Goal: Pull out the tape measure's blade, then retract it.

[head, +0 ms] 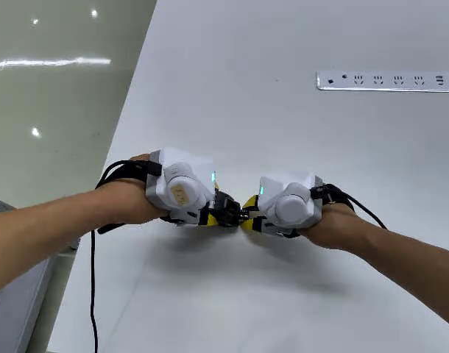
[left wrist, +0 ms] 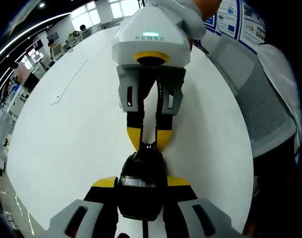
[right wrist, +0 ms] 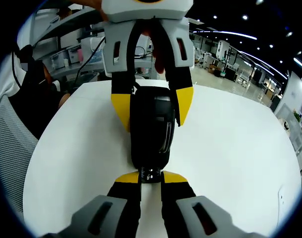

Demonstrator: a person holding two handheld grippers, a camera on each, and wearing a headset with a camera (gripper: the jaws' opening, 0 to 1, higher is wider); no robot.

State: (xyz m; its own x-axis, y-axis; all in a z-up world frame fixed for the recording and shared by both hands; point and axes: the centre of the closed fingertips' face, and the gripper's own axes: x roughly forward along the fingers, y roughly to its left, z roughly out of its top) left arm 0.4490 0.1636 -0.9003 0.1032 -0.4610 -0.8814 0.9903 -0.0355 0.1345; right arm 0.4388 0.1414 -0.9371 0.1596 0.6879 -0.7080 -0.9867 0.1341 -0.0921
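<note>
A black tape measure [head: 227,212] is held between the two grippers above the white table [head: 283,110]. My left gripper [left wrist: 142,182] is shut on the tape measure's case [left wrist: 141,186], its yellow-tipped jaws pressing on both sides. My right gripper [right wrist: 151,177] is shut on the small hook [right wrist: 150,174] at the blade's end, right against the case [right wrist: 151,129]. Hardly any blade shows between hook and case. In the head view the left gripper [head: 212,215] and the right gripper [head: 246,219] meet tip to tip.
A white power strip [head: 386,81] lies at the table's far right. The table's left edge [head: 129,110] drops to a shiny floor. A black cable [head: 92,294] hangs from the left hand. A mesh chair [left wrist: 270,114] stands beside the table.
</note>
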